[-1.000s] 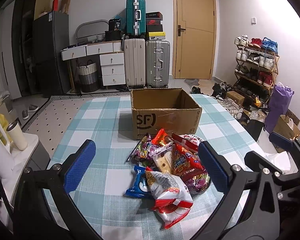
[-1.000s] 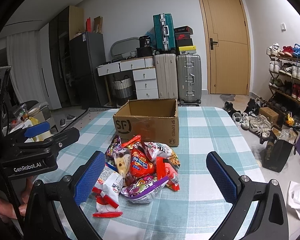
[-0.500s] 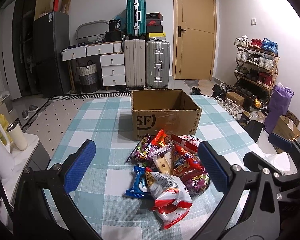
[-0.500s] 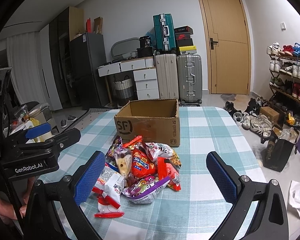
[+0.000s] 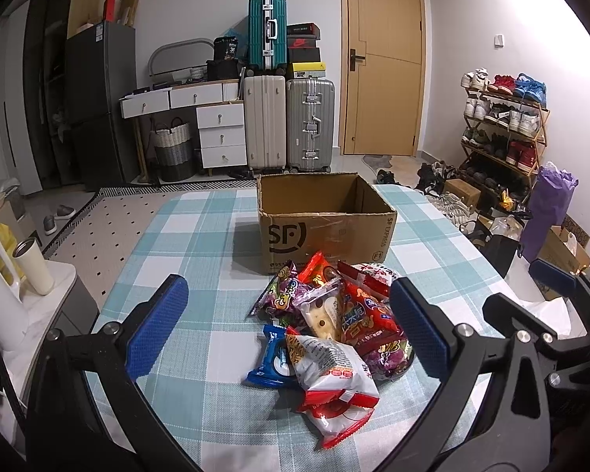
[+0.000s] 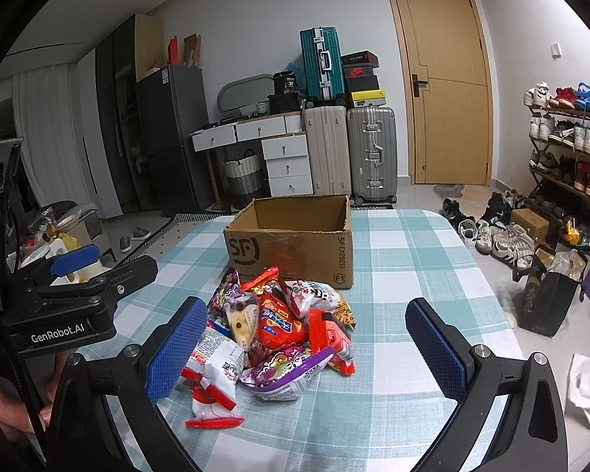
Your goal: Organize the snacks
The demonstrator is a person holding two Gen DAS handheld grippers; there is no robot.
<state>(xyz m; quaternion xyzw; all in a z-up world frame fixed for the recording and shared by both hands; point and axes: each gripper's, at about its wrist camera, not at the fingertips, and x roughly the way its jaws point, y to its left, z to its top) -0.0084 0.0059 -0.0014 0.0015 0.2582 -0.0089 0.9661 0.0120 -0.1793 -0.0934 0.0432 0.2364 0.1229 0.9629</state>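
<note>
Both claws hang spread wide and empty over the checked table: the left gripper and the right gripper. Between and just ahead of their blue pads lies the heap of snack packets (crinkly red, purple, white and blue foil bags, overlapping). Beyond it stands an open-topped cardboard box, touching the heap's far edge.

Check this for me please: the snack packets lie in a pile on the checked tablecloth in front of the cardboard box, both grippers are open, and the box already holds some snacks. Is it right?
Not quite. The cardboard box shows no snacks: the right wrist view looks into it and only bare cardboard is visible. The rest holds: the snack packets lie piled on the checked tablecloth in front of it, and the left gripper and right gripper are open.
</note>
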